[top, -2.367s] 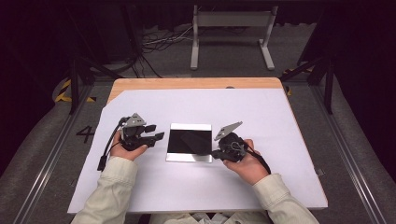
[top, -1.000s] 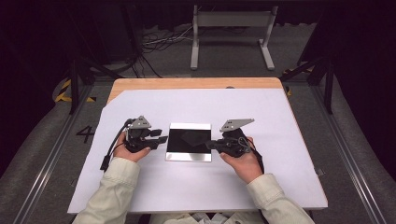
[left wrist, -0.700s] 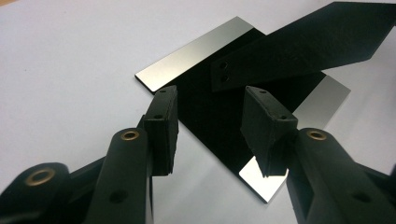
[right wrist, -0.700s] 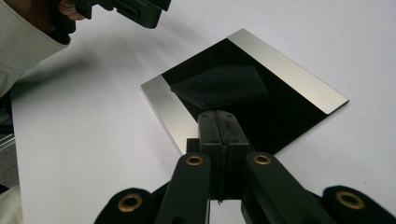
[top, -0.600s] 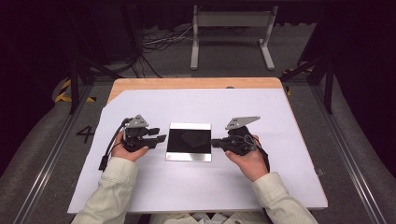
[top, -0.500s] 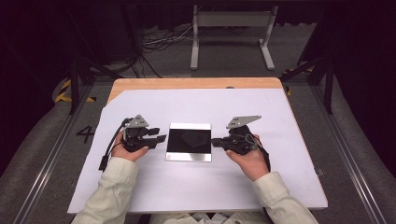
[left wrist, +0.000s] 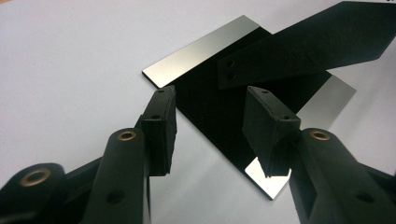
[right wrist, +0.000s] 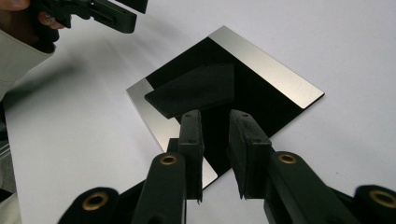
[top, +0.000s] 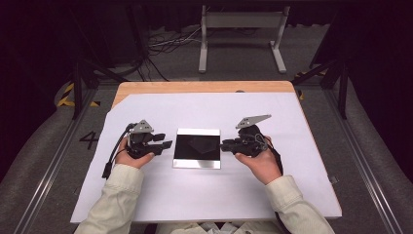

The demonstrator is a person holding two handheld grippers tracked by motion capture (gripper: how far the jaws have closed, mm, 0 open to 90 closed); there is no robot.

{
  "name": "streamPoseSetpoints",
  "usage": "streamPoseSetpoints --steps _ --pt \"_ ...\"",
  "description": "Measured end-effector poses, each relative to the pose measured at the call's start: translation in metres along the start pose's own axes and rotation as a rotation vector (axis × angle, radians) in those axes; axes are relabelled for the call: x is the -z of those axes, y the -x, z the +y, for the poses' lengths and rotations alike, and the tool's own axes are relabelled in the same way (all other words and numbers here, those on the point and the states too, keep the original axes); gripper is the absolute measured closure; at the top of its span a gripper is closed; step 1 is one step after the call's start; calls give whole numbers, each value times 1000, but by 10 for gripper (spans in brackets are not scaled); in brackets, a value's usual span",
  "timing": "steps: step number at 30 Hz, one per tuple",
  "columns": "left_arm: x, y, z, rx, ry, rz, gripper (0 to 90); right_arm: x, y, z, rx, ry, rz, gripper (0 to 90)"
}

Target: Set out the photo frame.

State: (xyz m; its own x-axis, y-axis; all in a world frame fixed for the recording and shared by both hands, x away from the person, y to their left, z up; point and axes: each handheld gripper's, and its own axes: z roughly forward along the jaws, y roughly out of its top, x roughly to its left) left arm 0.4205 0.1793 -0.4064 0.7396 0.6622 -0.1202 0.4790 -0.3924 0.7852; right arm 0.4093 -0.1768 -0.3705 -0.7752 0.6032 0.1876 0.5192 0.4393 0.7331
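A wooden desk (top: 204, 87) stands in a dim room, most of its top covered by a white sheet (top: 204, 195); bare wood shows along the far edge. The grey floor (top: 44, 170) bears a painted 4 (top: 89, 140) off the desk's left edge and yellow-black tape (top: 65, 95) nearby. Beyond the far edge stand a grey metal frame (top: 241, 29) and loose cables (top: 168, 46). Rails (top: 375, 170) run along both sides.

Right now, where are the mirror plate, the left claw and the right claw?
mirror plate (top: 197, 148): high view, on its dark reflecting middle.
left claw (left wrist: 210, 126): left gripper view, midway between its two black fingertips, which stand apart.
right claw (right wrist: 215, 135): right gripper view, midway between its fingertips, a narrow gap.
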Motion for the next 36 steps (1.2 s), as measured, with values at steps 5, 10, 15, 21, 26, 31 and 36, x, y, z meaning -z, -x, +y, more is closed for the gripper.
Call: streamPoseSetpoints --steps 5,10,15,21,26,31,36 --pt "0 -1 0 -2 4 2 549 0 5 6 -6 -27 -3 737" --pt "1 -1 0 -4 6 3 548 2 11 12 -24 -37 -5 729" --pt "1 -2 0 -8 5 8 548 3 15 18 -34 -54 -4 714" --pt "1 -2 -1 3 7 5 549 1 22 25 -79 -81 33 671" --pt "2 -3 -1 4 8 6 550 -1 28 29 -112 -105 45 635" --pt "2 -2 -1 3 7 7 549 -6 33 34 -162 -138 63 592" --pt "2 -3 -2 5 6 6 548 -10 38 37 -207 -155 84 554"
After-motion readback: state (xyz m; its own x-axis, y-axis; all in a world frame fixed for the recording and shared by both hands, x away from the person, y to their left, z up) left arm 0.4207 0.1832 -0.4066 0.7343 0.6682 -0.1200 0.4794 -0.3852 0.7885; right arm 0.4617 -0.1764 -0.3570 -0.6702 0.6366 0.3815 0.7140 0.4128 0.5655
